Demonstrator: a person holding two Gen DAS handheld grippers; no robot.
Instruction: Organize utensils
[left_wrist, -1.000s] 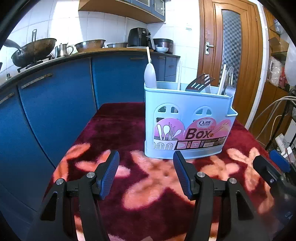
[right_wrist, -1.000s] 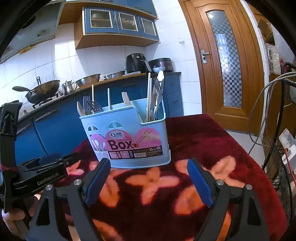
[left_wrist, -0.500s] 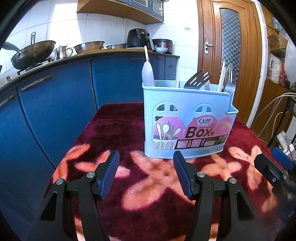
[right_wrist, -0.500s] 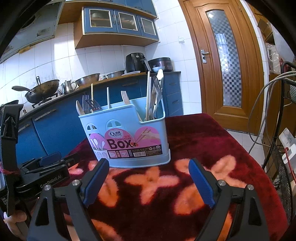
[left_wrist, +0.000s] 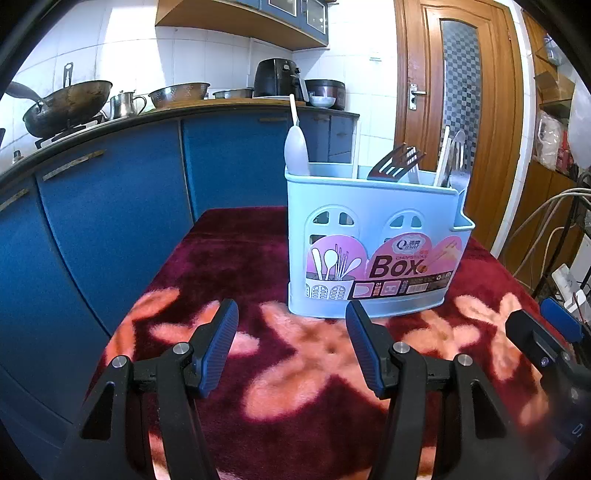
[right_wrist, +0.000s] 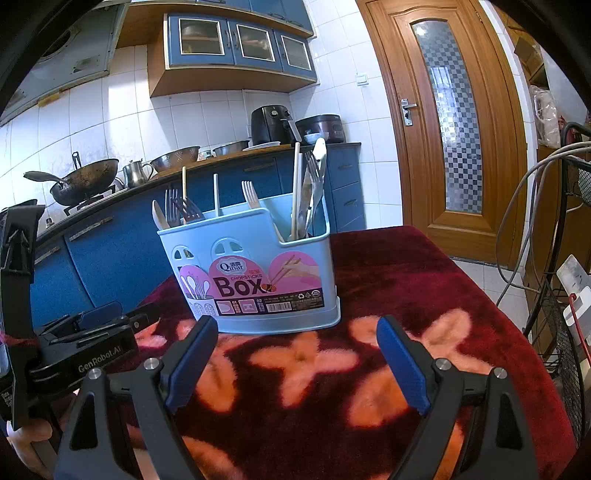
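A light blue utensil box (left_wrist: 373, 243) labelled "Box" stands upright on a dark red flowered cloth (left_wrist: 229, 254); it also shows in the right wrist view (right_wrist: 255, 273). Forks, spoons, chopsticks and a spatula (left_wrist: 395, 166) stand in its compartments. My left gripper (left_wrist: 291, 332) is open and empty, just in front of the box. My right gripper (right_wrist: 295, 343) is open and empty, also just in front of it. The left gripper shows at the left edge of the right wrist view (right_wrist: 92, 332).
Blue kitchen cabinets (left_wrist: 110, 206) run along the left and behind the table. The counter holds a wok (left_wrist: 66, 107), a kettle and bowls. A wooden door (right_wrist: 454, 129) stands at the right. Cables and a wire rack (right_wrist: 561, 332) hang by the table's right edge.
Both grippers have shifted only slightly relative to the box. Both stay open and empty.
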